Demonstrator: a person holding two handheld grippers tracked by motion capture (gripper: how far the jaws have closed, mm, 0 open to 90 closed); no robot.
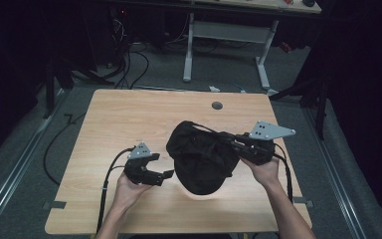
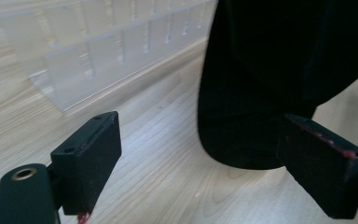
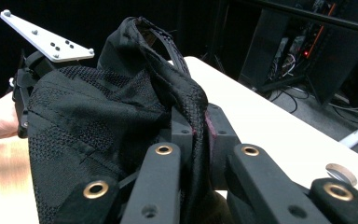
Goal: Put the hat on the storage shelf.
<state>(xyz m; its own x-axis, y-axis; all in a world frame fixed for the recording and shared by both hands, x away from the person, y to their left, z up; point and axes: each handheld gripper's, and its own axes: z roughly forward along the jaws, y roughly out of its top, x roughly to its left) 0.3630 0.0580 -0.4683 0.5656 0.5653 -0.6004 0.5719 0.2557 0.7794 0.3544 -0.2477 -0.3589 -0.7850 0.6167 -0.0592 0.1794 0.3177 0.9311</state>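
Observation:
A black fabric cap point(image 1: 201, 159) hangs above the middle of the wooden table point(image 1: 124, 114), its brim lowest and nearest me. My right gripper point(image 1: 229, 141) comes in from the right and is shut on the cap's upper edge. In the right gripper view the jaws point(image 3: 199, 130) pinch a fold of the cap point(image 3: 98, 116). My left gripper point(image 1: 165, 175) is just left of the cap, open and holding nothing. In the left gripper view the jaws point(image 2: 205, 144) stand wide apart, with the cap point(image 2: 261, 70) hanging beyond them on the right.
A small grey round disc point(image 1: 217, 105) is set in the table near its far edge. A white desk frame point(image 1: 226, 30) and loose cables point(image 1: 134, 64) lie on the floor past the table. The surroundings are dark.

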